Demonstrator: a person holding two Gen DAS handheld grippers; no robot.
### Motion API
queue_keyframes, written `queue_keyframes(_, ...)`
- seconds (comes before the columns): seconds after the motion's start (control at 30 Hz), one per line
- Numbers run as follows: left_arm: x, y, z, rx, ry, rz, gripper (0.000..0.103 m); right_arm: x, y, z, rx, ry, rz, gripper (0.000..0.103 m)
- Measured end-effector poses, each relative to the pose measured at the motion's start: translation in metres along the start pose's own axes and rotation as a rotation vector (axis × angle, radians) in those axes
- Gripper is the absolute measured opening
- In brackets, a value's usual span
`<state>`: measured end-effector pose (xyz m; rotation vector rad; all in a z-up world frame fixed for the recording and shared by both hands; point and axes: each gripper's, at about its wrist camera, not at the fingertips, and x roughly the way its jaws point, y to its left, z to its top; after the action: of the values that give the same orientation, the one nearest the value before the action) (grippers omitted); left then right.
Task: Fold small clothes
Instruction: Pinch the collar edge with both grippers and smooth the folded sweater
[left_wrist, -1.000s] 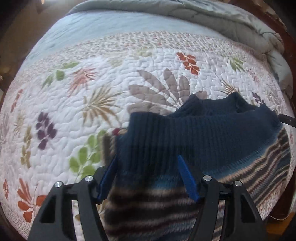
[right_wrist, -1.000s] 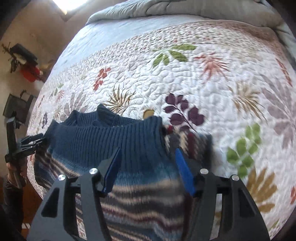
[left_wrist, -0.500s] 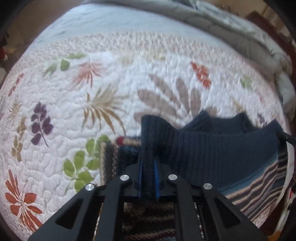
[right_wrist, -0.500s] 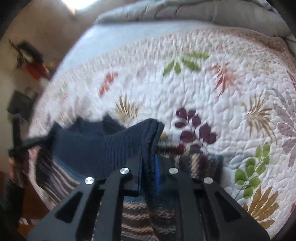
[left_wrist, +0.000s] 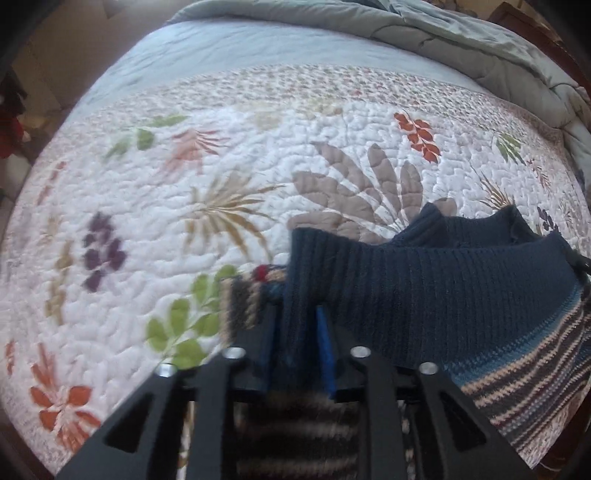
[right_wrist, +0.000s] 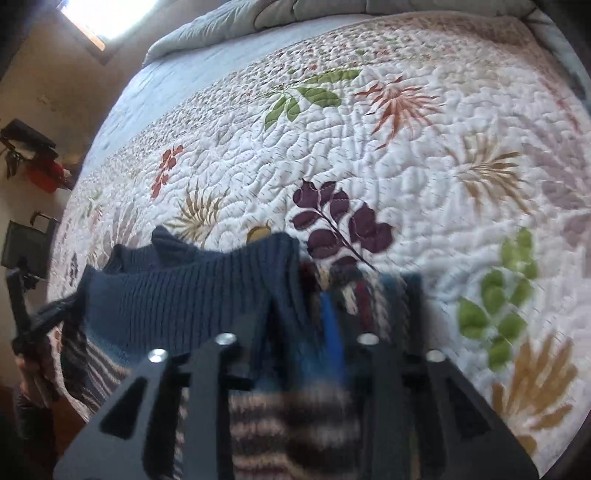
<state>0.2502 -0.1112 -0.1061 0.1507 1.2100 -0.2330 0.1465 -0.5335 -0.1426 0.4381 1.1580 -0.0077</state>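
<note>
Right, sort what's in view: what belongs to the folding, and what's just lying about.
Folding job:
- sweater
- left gripper, jaws opening, navy hem between them
- right gripper, likewise

Lying about:
- floral quilt
- grey duvet
- red thing by the wall

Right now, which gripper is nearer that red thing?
Left gripper: at the sweater corner nearest the red thing; right gripper at the far corner. Both jaws are opening, sweater between them.

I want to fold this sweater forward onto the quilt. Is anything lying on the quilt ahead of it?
Nothing visible: the floral quilt ahead of the sweater is bare up to the gray comforter. Both grippers, left and right, have the hem between opening jaws.
</note>
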Motion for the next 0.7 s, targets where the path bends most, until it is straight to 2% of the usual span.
queue_keyframes(0.1,-0.028,-0.008,-0.014,0.031,-0.047,0.100,0.045,-0.026,0.014,-0.021,-0.063,-0.017,-0.098,0.032)
queue_keyframes(0.13,-0.035,-0.012,-0.020,0.042,-0.057,0.113,0.053,-0.033,0.018,-0.028,-0.072,-0.020,-0.128,0.032)
queue_keyframes(0.17,-0.041,-0.018,-0.027,0.049,-0.065,0.108,0.056,-0.039,0.021,-0.035,-0.071,-0.022,-0.151,0.032)
queue_keyframes(0.3,-0.061,-0.047,-0.061,0.063,-0.061,0.070,0.056,-0.073,0.039,-0.072,-0.087,-0.086,-0.151,0.032)
queue_keyframes(0.4,-0.070,-0.061,-0.076,0.036,-0.074,0.024,0.056,-0.086,0.053,-0.094,-0.070,-0.099,-0.098,0.032)
queue_keyframes(0.47,-0.076,-0.069,-0.084,0.030,-0.091,0.009,0.056,-0.088,0.062,-0.110,-0.071,-0.086,-0.081,0.032)
queue_keyframes(0.6,-0.081,-0.080,-0.096,0.018,-0.096,-0.027,0.056,-0.081,0.077,-0.131,-0.089,-0.073,-0.132,0.031)
queue_keyframes(0.7,-0.079,-0.086,-0.103,0.018,-0.099,-0.018,0.057,-0.073,0.079,-0.143,-0.056,-0.063,-0.103,0.032)
